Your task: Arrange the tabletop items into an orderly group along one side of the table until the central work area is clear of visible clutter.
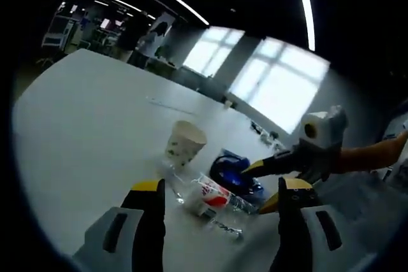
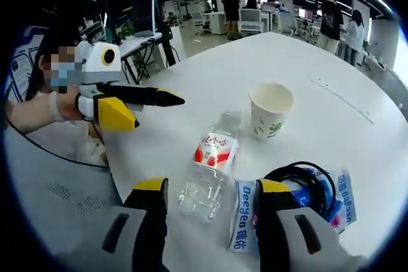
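1. A clear plastic bottle (image 2: 210, 167) with a red-and-white label is seen lying on its side on the white table (image 2: 210, 81), close to the near edge. A paper cup (image 2: 269, 109) stands upright just beyond it, apart from it. A blue-and-white packet (image 2: 245, 218) with a coiled black cable (image 2: 306, 179) lies beside the bottle's base.

2. The right gripper (image 2: 213, 195) is held open, jaws spread on either side of the bottle's lower end; nothing is gripped. Contact with the bottle cannot be told.

3. The left gripper (image 1: 220, 192) is likewise open and empty, with the bottle (image 1: 213, 197), the cup (image 1: 185, 144) and the blue packet (image 1: 233, 170) ahead of its jaws.

4. Risk: the bottle is round and lying flat near the edge; a one-sided nudge is judged likely to roll it off the table.

5. Risk: the thin, apparently empty bottle may buckle or squirt out if clamped near its end.

6. Risk: the right jaw stands over the packet; closing may pinch packet or cable along with the bottle and drag them.

7. Risk: the light cup is judged easily toppled if the bottle is swept toward it.

8. Risk: both grippers converge on the same cluster; a collision is possible.
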